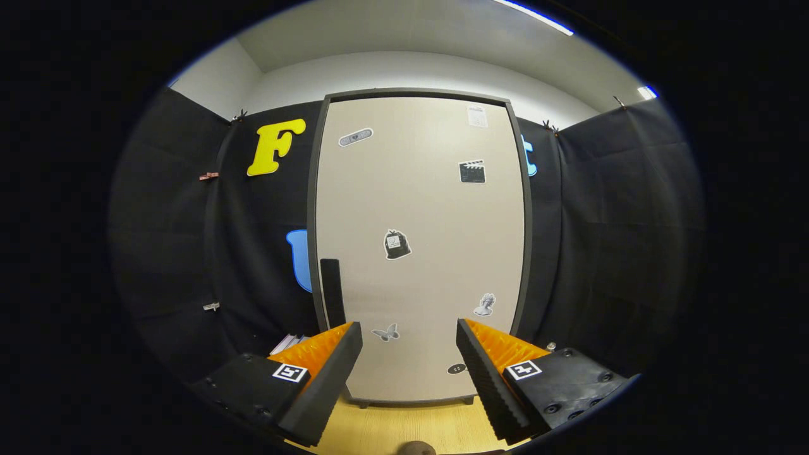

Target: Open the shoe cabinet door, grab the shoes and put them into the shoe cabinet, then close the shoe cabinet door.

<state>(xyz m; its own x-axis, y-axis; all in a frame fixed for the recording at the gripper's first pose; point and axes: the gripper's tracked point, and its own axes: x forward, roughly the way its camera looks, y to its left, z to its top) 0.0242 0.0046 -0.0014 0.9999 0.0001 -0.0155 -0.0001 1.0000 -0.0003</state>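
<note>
At about ten o'clock from the gripper (409, 335), a dark handle (332, 292) runs upright along the left edge of the shut cabinet door (420, 208). The door stands straight ahead at twelve o'clock, beyond the spread fingers, which hold nothing. Stickers (397, 244) dot its pale front. Wooden floor (404, 426) lies below.

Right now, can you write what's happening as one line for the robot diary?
stage: door not opened | shoe cabinet door: shut | handle: just beyond one finger | gripper: open, holding nothing
</note>
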